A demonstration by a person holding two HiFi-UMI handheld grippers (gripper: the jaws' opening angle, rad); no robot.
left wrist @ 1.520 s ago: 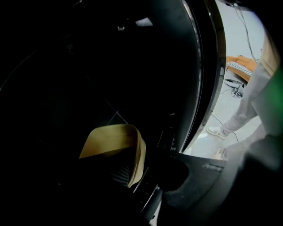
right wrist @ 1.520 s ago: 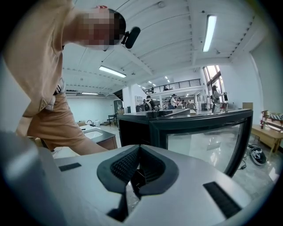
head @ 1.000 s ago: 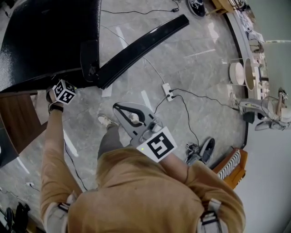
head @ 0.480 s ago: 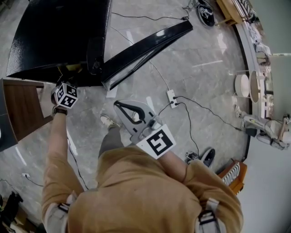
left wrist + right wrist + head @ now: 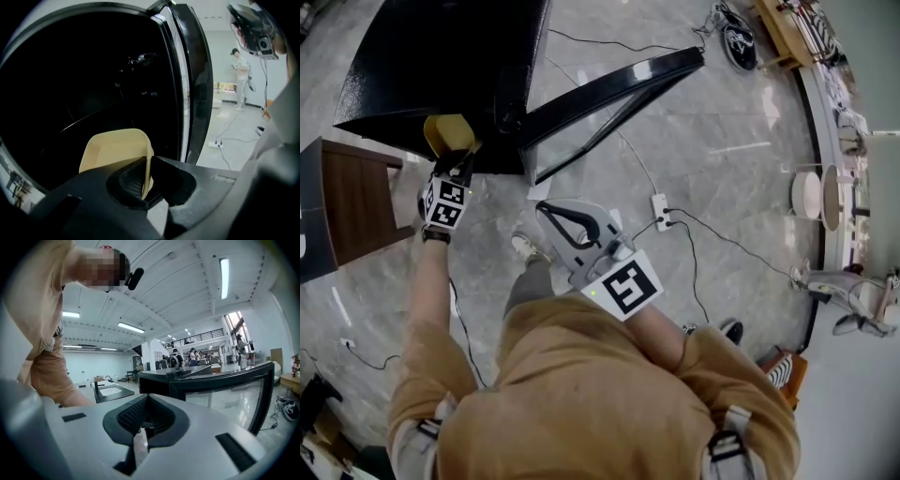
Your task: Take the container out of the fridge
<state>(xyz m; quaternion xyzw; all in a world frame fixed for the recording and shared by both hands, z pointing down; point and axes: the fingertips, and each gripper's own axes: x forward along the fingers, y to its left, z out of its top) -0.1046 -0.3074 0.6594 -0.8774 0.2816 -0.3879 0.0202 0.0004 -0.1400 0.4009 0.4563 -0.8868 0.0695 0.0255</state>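
A pale yellow container (image 5: 450, 134) hangs just outside the black fridge (image 5: 441, 56), at its front edge. My left gripper (image 5: 455, 161) is shut on the container's right wall. In the left gripper view the container (image 5: 115, 150) sits in front of the dark fridge interior, its thin wall pinched between the jaws of my left gripper (image 5: 146, 164). The fridge's glass door (image 5: 609, 89) stands swung open to the right. My right gripper (image 5: 541, 208) hangs lower near my body, shut and empty; the right gripper view shows the right gripper (image 5: 148, 397) with nothing in it.
A brown wooden cabinet (image 5: 356, 202) stands left of the fridge. On the grey floor lie a white power strip (image 5: 661, 211) and cables. My shoe (image 5: 525, 247) is below the door. A person (image 5: 241, 79) stands far off past the door edge (image 5: 197, 84).
The left gripper has drawn back from the fridge opening, and the yellow container has come out into view in its jaws. The right gripper has hardly moved.
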